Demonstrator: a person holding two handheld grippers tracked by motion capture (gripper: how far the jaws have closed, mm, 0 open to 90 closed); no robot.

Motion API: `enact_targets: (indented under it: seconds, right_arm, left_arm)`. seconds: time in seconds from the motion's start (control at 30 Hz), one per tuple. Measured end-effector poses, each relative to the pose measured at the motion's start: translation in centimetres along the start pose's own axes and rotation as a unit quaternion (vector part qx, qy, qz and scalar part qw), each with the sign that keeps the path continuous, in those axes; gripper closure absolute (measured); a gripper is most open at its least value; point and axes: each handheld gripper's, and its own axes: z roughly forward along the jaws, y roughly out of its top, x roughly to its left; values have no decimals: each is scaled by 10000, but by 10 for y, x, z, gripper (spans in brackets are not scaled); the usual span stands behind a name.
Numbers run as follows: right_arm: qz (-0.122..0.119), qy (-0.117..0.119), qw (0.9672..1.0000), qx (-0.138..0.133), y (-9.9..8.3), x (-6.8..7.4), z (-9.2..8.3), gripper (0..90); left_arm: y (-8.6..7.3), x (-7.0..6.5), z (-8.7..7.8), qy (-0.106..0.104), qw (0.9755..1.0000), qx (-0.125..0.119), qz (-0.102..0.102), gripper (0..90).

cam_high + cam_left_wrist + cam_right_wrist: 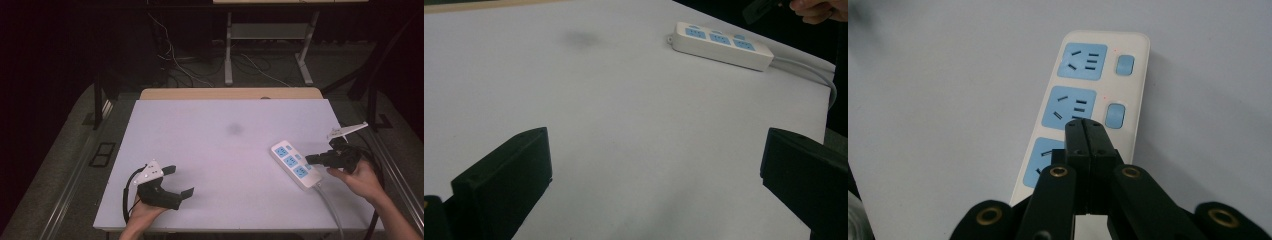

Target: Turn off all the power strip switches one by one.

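Observation:
A white power strip (pixel 296 164) with three blue socket faces lies on the right side of the white table (pixel 220 150); its grey cable runs off toward the front right. In the right gripper view the power strip (pixel 1098 90) has a blue switch beside each socket. My right gripper (pixel 1084 124) is shut with nothing in it, and its joined tips hover over the strip near the middle socket. In the high view the right gripper (pixel 310 159) sits at the strip's right edge. My left gripper (pixel 180 181) rests at the front left, jaws wide open and empty. The power strip (pixel 723 45) shows far off in the left gripper view.
A faint dark smudge (pixel 234 129) marks the table's middle. A wooden board edge (pixel 230 93) borders the table's far side. Beyond it stand metal desk legs (pixel 229 50) and loose cables on the floor.

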Motion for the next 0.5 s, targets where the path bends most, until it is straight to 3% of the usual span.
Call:
enact_targets:
  seconds: [0.5]
  right_arm:
    - [-141, -75, 9999, 11, 24, 3, -10, 900]
  left_arm:
    - [0, 0, -1, 14, 10000, -15, 3, 0]
